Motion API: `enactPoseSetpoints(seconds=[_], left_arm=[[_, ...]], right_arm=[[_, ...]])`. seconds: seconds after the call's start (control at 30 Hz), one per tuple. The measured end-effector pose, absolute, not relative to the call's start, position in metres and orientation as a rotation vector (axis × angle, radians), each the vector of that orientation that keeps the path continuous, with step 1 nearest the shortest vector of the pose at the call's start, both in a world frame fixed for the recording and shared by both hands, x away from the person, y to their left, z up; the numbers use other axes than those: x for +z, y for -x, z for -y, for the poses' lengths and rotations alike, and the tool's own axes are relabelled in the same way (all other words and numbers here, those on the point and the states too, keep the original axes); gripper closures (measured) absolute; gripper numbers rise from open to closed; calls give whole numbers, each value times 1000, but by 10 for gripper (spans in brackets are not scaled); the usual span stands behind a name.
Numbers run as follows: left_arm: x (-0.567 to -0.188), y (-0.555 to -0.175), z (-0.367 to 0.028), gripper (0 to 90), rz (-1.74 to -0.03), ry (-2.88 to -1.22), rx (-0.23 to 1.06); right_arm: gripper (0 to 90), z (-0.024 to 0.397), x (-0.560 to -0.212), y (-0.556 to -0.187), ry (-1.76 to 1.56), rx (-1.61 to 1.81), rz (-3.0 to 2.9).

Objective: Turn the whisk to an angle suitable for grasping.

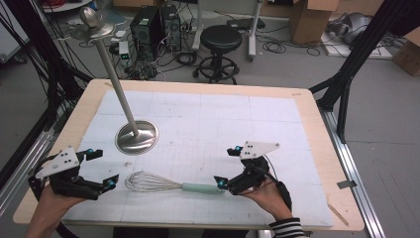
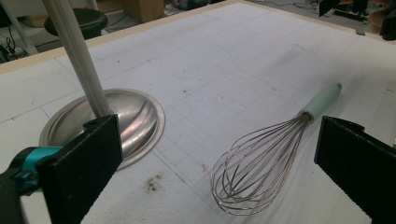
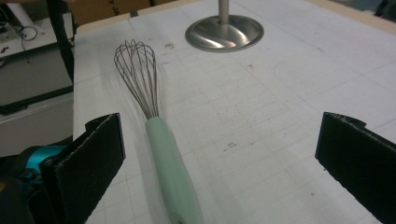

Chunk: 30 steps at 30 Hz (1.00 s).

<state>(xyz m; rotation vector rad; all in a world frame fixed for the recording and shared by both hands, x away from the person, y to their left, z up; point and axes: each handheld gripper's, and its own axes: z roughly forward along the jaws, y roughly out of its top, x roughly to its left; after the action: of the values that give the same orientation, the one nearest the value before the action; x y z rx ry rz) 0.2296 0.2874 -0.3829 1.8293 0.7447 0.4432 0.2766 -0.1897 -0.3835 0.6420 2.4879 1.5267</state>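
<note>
Whisk (image 1: pixel 168 184) lies flat on the white mat (image 1: pixel 277 119), near the front edge, wire end toward the left gripper (image 1: pixel 101 168), pale green handle toward the right gripper (image 1: pixel 224 165). It sits crosswise between the two hands, so either side can get at it, wires from one end and handle from the other.

Metal stand (image 1: pixel 137 137) is behind it: round base flat on the mat, thin pole leaning up and away to a small top plate. My read is that the whisk gets hung or set on that stand, but nothing touches it yet.

Right gripper: jaws spread wide, nothing clamped. In the right gripper view the handle (image 3: pixel 170 172) runs up between the jaws, close beside the left-hand pad, with no visible pressing on either side. Handle looks free on the mat.

Left gripper: jaws also wide apart and empty. In the left gripper view the whisk wires (image 2: pixel 252 172) lie ahead between the jaws, clearly short of both pads. Stand base (image 2: pixel 130 119) sits just behind the left-hand jaw in that view.

Whisk is not lifted and is fully supported by the mat.
</note>
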Motion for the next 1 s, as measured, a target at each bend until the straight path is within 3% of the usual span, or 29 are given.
enactPoseSetpoints(seconds=[1.0], left_arm=[[-374, -224, -289, 17, -723, -1816, 438]], right_arm=[[3, 299, -359, -243, -834, 1588, -2103]])
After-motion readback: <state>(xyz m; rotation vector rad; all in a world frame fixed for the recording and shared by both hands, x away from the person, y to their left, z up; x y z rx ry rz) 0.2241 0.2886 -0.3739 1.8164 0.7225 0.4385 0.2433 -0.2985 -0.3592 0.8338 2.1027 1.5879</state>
